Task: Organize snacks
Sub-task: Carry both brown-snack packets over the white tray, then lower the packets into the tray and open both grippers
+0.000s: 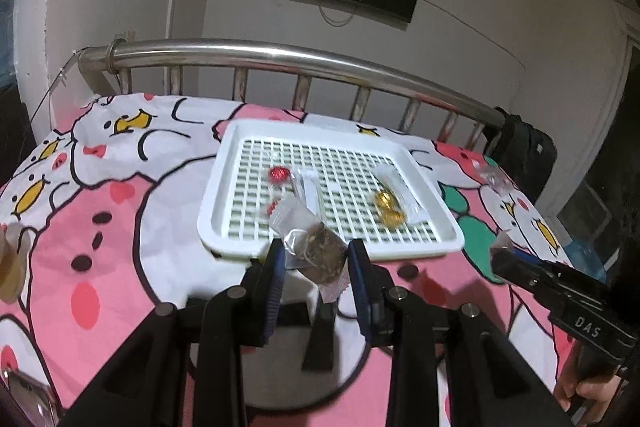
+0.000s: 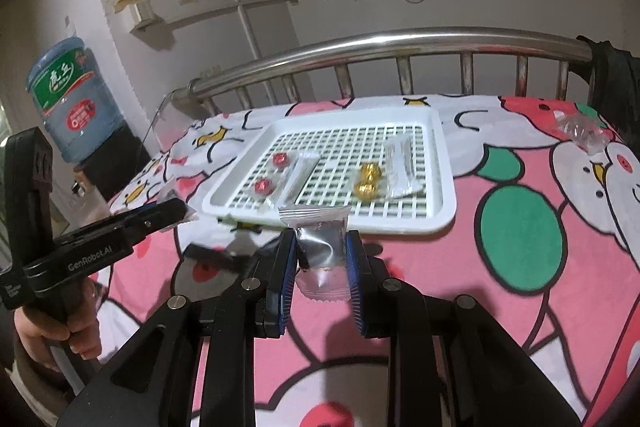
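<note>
Both grippers, L & R, w/ jaws pinched on a clear-wrapped snack pouch each (brown-filled, silver), hover by white slotted plastic tray's near rim, prob. for sorting beside red/gold candies.

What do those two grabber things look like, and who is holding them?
Both are black plastic tools with hinged bars and round silver bolts. The left gripper and right gripper each end in two flat fingers with ribbed blue pads. White lettering marks their bodies: "GenRobot.AI" on the left, "DAS" on the right. A bare hand grips the left handle; sleeves are unclear.
</note>
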Tool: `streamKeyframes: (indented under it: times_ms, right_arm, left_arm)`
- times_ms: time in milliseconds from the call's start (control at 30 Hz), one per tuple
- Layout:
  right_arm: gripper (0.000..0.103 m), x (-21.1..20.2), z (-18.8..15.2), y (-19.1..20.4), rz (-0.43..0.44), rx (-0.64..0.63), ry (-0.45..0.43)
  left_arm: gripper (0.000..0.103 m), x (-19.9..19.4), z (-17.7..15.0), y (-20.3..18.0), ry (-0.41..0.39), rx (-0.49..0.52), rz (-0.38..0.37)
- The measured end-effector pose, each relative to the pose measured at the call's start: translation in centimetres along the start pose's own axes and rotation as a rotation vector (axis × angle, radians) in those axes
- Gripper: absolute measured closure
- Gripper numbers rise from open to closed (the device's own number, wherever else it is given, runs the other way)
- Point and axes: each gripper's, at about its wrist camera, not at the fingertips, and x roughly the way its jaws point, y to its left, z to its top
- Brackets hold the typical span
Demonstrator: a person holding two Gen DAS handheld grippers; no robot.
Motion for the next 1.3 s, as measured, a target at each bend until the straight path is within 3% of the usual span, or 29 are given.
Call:
streamKeyframes:
  times_ms: [500,967,1300]
  right_arm:
    - [0.080,4.6,6.0,-2.0,-0.056,0.029,0.037]
    - [0.080,11.4,7.9,-3.9,-0.128,0.066,0.147]
    - [0.080,16.0,8.4,-5.0,-0.172,0.083,0.230]
  left_arm:
    - [0.070,5.3,4.6,2.5,0.025,-0.075,0.041]
    - [0.070,11.5,5.5,5.1,0.125,-0.162,0.074]
    - [0.070,14.5,5.3,5.3,0.178,-0.163,0.105]
